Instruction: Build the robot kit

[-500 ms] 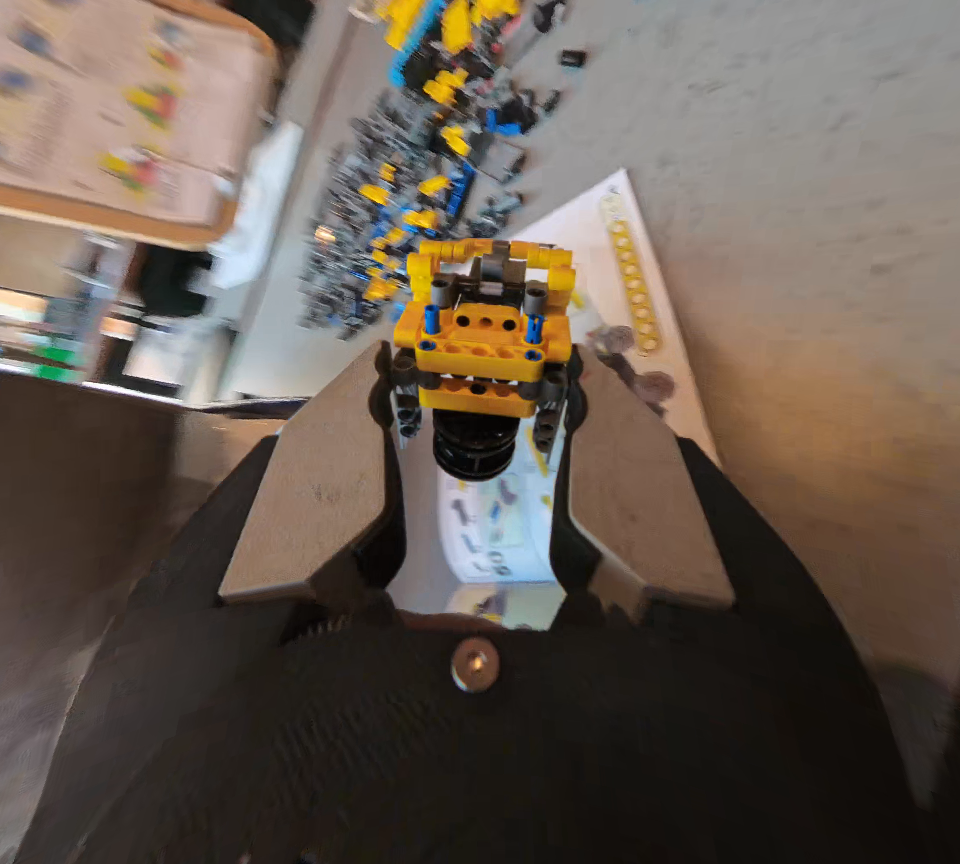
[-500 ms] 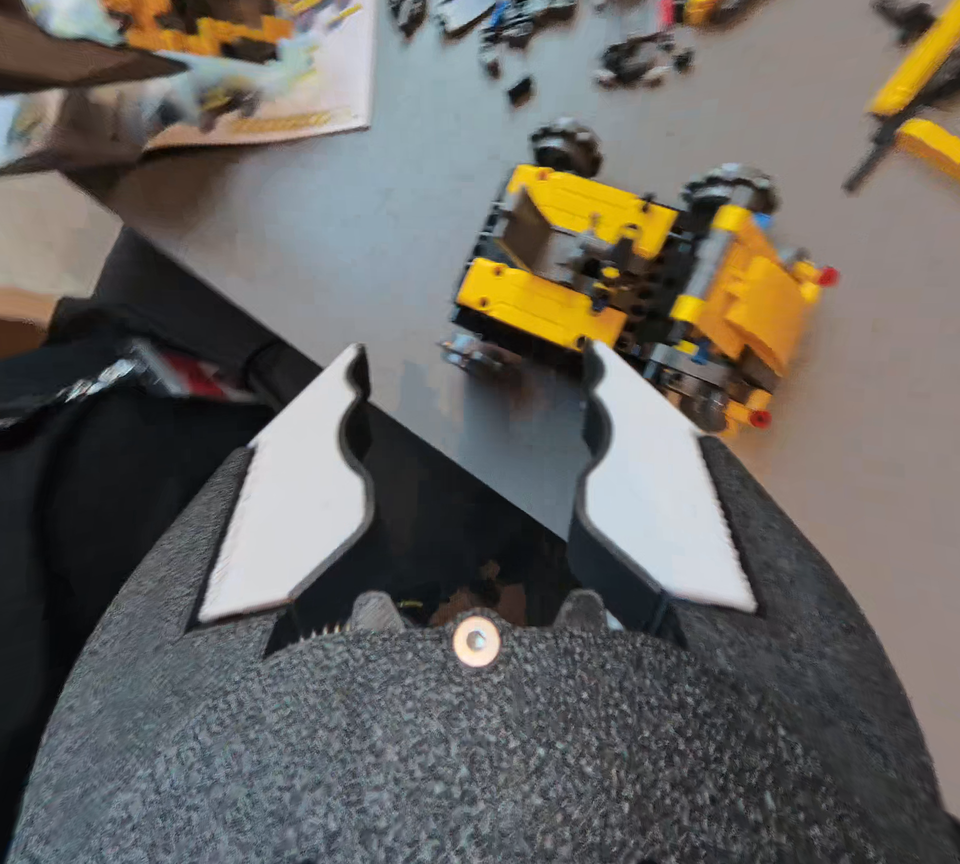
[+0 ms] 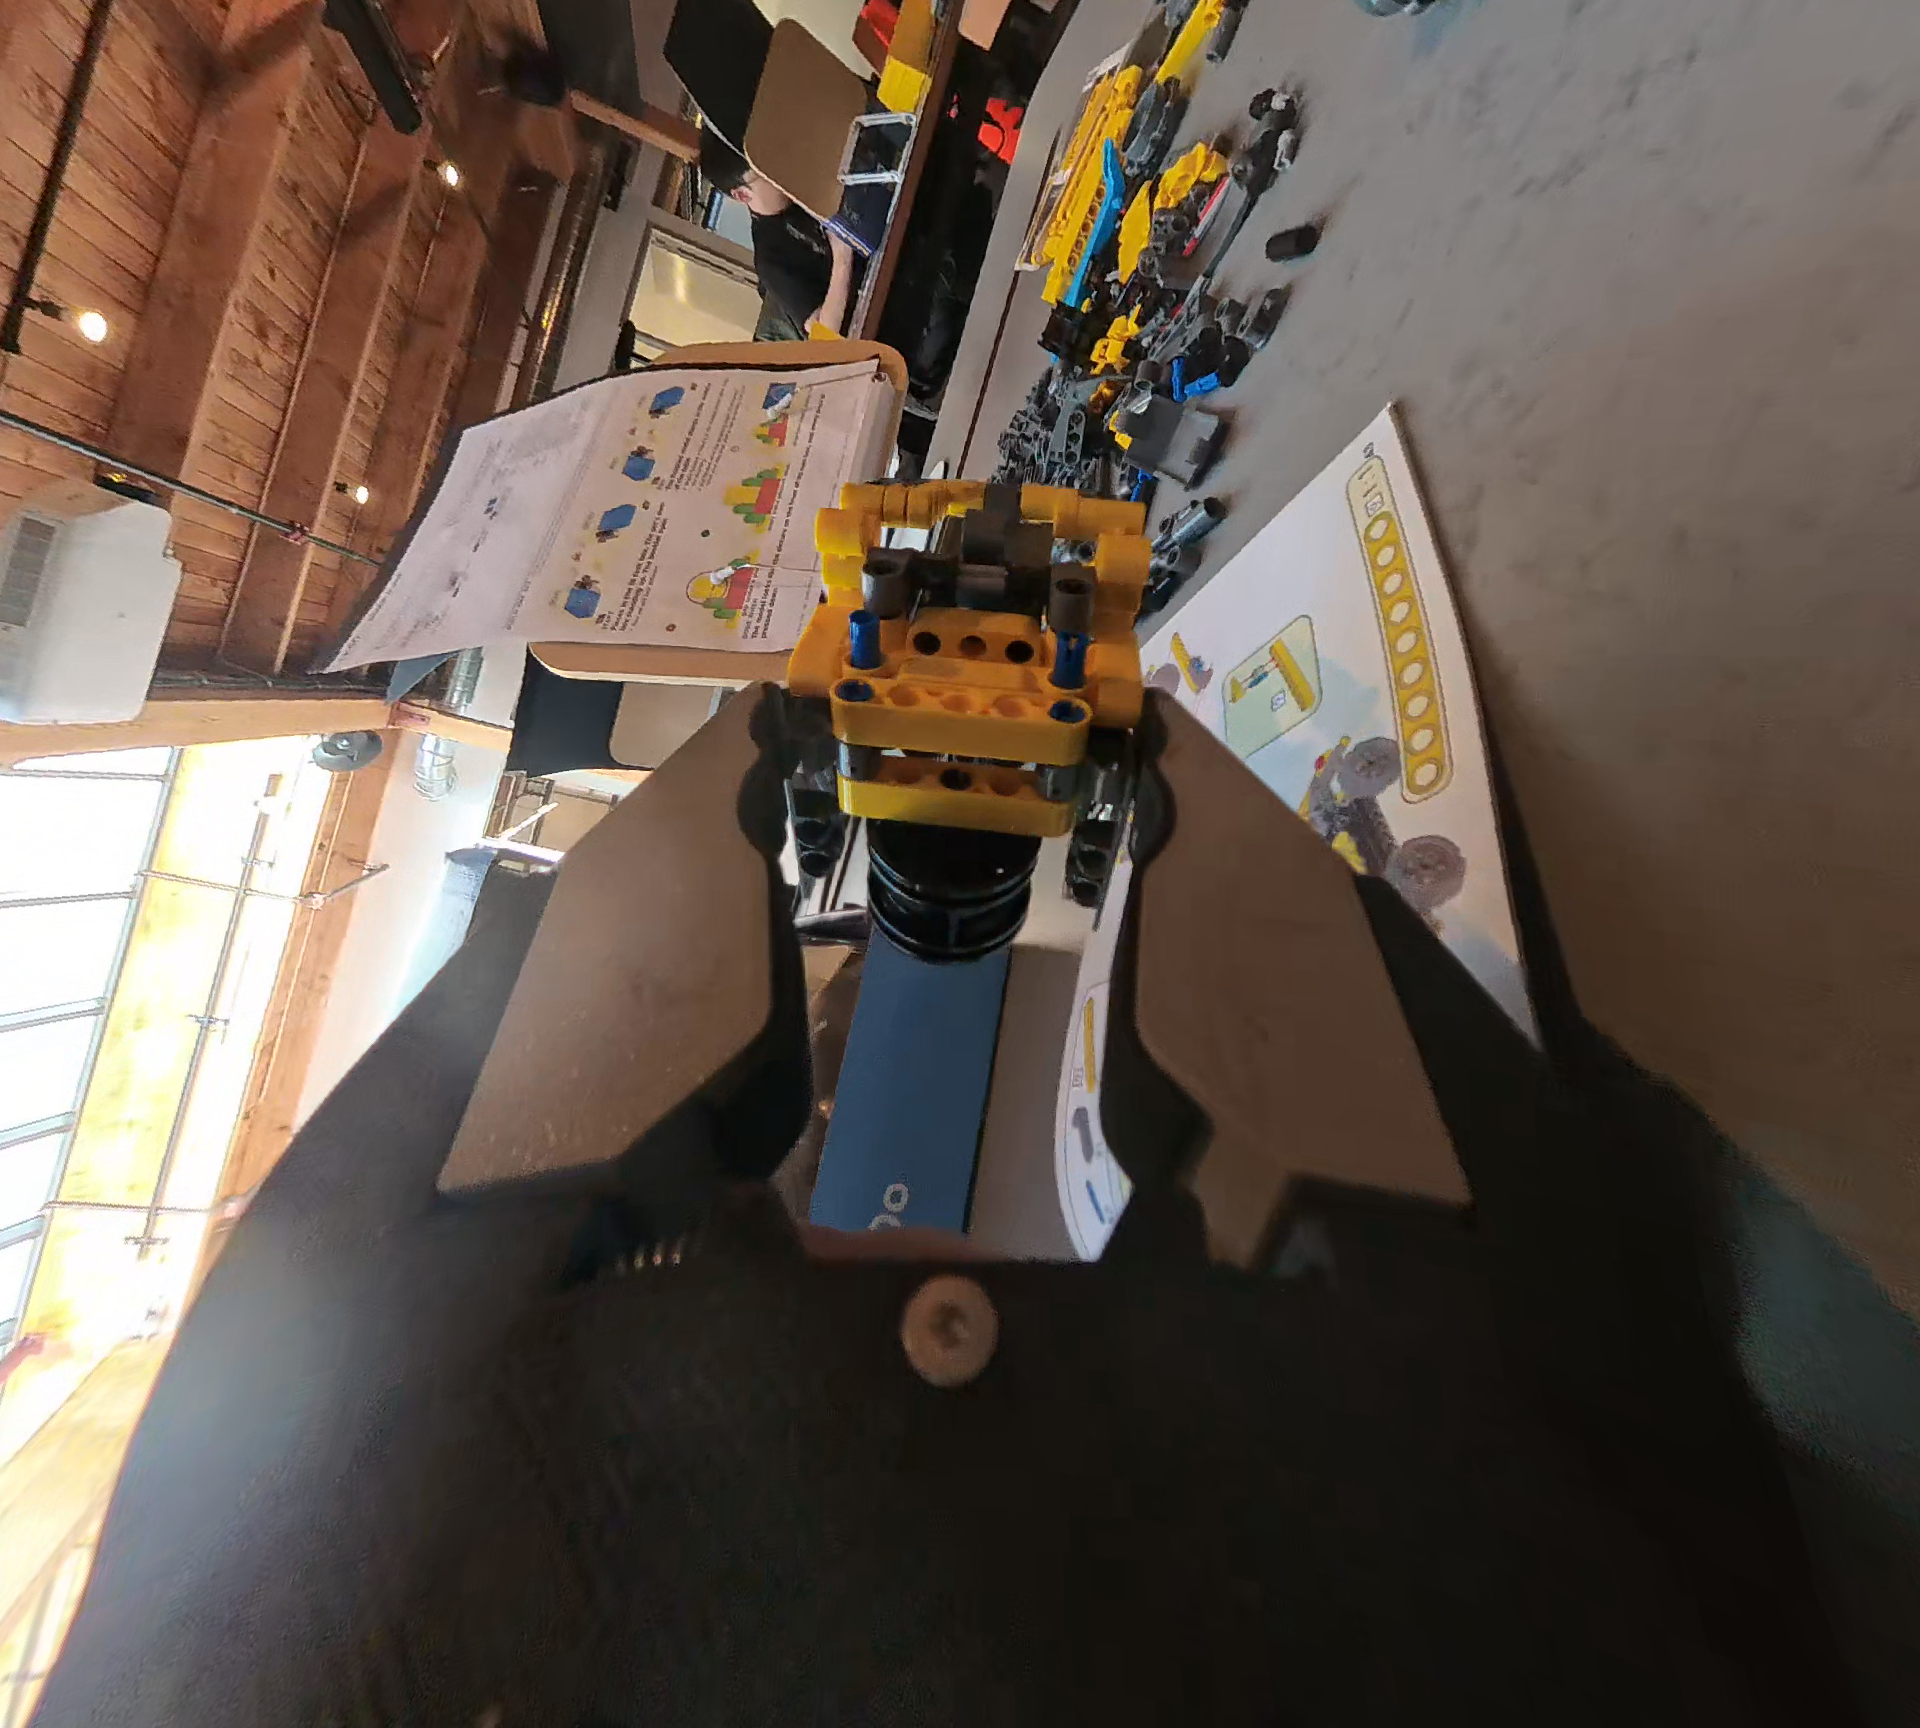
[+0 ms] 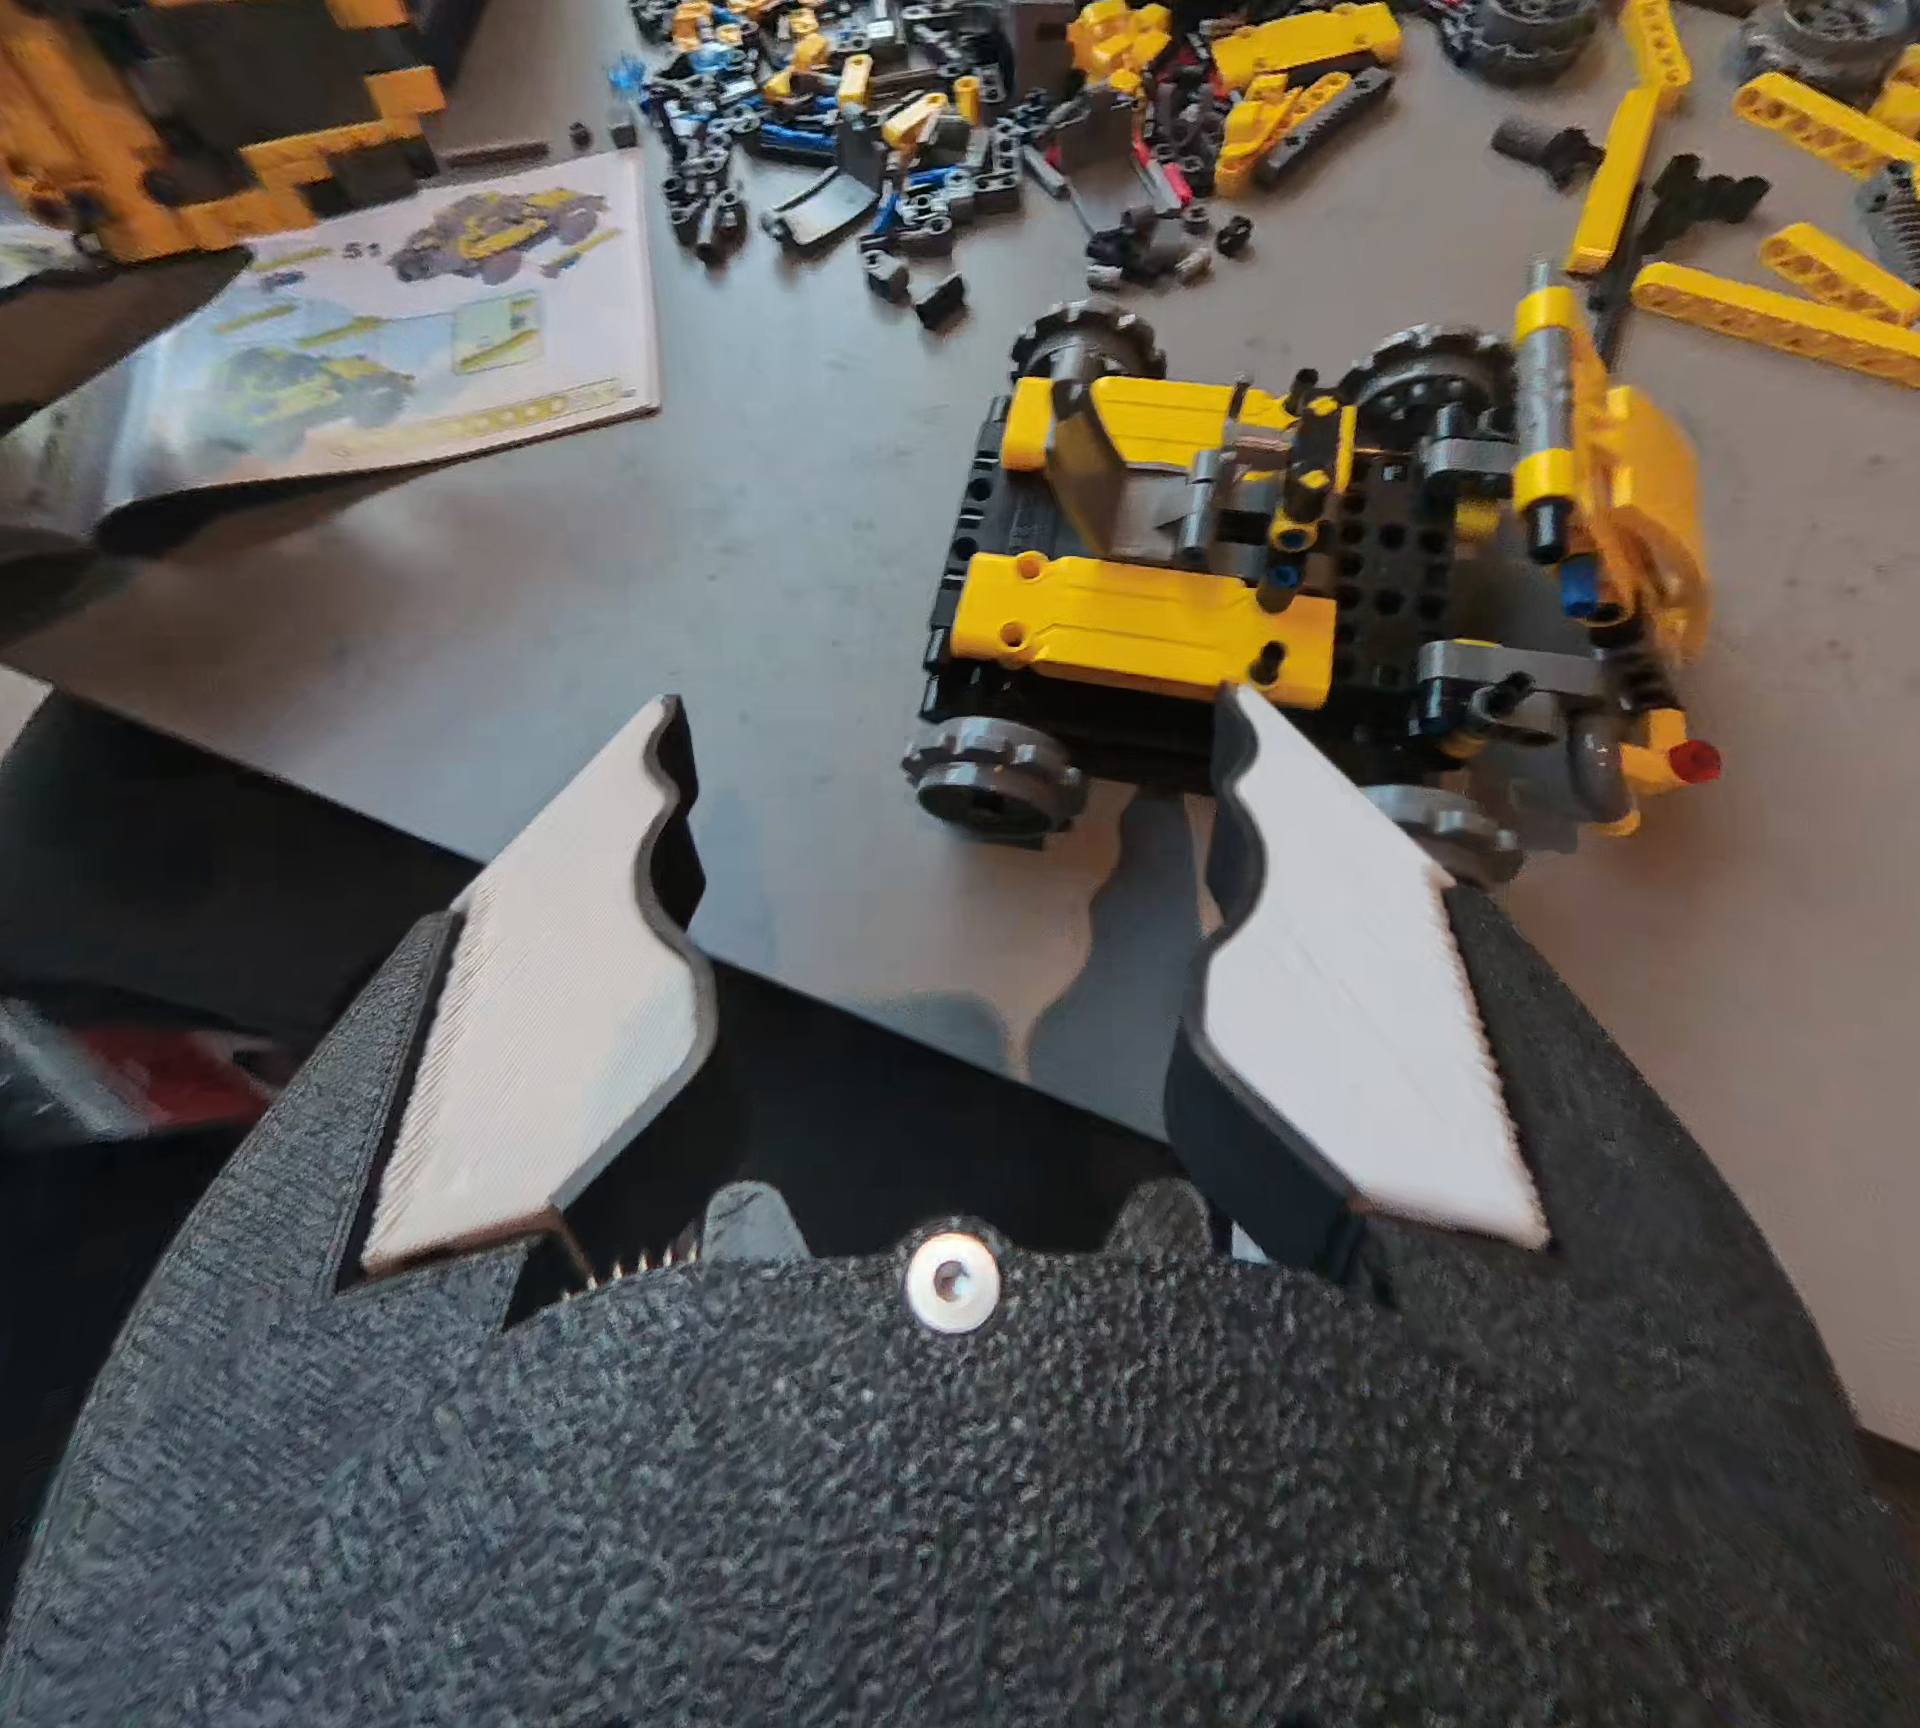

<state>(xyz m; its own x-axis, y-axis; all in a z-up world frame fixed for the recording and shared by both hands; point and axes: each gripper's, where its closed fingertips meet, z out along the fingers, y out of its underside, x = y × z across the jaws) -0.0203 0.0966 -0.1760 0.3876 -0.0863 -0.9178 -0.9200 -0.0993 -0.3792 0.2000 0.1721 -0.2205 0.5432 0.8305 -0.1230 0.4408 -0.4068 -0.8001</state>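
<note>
Two grippers above a tabletop (image 4: 727, 598) strewn with building-brick parts.
Left gripper (image 3: 961, 743) is clamped on a yellow brick sub-assembly (image 3: 966, 650), held off the surface; right gripper (image 4: 951, 733), jaws apart and empty, hovers just beside a part-built yellow vehicle (image 4: 1299, 577) near an open instruction booklet (image 4: 416, 328).

Strong daylight pours through the windows (image 3: 83, 1003) at the left of the left wrist view, blown out to glare, leaving the near gripper body dark. Both wide-angle views bend at their edges. The right wrist view is evenly lit, with soft shadows on the grey table (image 4: 727, 598) and blur at its left edge.
</note>
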